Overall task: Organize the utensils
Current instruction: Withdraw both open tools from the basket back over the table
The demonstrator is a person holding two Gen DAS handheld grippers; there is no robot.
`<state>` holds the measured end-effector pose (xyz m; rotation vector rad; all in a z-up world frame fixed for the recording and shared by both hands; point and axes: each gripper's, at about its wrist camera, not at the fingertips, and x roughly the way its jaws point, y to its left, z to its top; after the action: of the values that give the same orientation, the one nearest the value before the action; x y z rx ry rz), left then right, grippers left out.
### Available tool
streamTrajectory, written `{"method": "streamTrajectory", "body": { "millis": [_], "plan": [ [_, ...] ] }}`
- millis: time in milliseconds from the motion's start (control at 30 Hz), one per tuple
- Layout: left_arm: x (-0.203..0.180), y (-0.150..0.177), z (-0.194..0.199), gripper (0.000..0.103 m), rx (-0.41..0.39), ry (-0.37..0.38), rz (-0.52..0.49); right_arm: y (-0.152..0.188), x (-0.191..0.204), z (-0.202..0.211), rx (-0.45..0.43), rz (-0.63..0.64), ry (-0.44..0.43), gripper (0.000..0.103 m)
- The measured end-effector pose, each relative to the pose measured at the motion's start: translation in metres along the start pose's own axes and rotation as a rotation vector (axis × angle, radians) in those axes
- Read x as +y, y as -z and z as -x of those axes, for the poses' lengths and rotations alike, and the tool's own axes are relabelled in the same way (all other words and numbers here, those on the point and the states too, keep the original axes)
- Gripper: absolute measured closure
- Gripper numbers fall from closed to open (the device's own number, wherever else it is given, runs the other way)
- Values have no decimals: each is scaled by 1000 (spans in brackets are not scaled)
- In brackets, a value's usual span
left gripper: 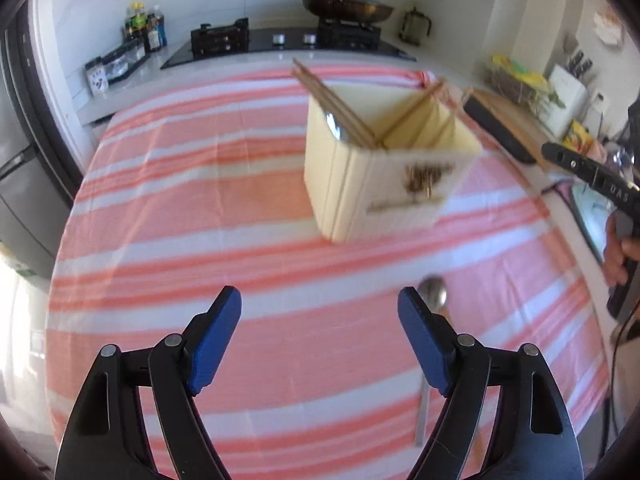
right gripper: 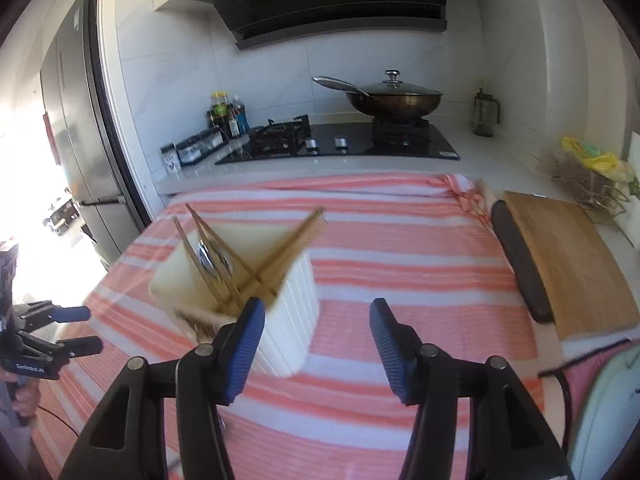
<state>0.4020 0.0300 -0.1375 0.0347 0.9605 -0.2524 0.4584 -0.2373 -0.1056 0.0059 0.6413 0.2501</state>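
A cream utensil holder (left gripper: 380, 176) stands on the pink-and-white striped cloth (left gripper: 200, 200). It holds several wooden chopsticks (left gripper: 336, 104) and a metal spoon (left gripper: 334, 126). It also shows in the right wrist view (right gripper: 288, 312), with chopsticks (right gripper: 288, 240) and the spoon (right gripper: 214, 258) in it. A second metal spoon (left gripper: 434, 300) lies on the cloth beside the right finger of my left gripper (left gripper: 320, 304), which is open and empty. My right gripper (right gripper: 316, 316) is open and empty, just right of the holder. The left gripper also shows at the left edge of the right wrist view (right gripper: 86, 330).
A wooden cutting board (right gripper: 568, 264) with a dark edge lies right of the cloth. Behind it are a gas hob (right gripper: 340, 144) with a lidded wok (right gripper: 396, 96), bottles (right gripper: 226, 116) and a wire basket (right gripper: 592, 180). A fridge (right gripper: 80, 152) stands left.
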Motion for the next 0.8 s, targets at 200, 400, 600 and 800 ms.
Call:
{"method": "streamTrajectory", "body": {
  "millis": [200,400,600,800],
  "plan": [
    [-7,96,4,21,21,-29,119,133,-11,30,155,-49,60,46],
    [-22,123,13,19,-30,-9,197,204,8,68,152,-43,72,46],
    [-28,138,17,19,-40,-4,203,226,13,70,165,-39,77,46],
    [-29,145,23,19,-53,-11,199,234,9,69,165,-73,77,46]
  ]
}}
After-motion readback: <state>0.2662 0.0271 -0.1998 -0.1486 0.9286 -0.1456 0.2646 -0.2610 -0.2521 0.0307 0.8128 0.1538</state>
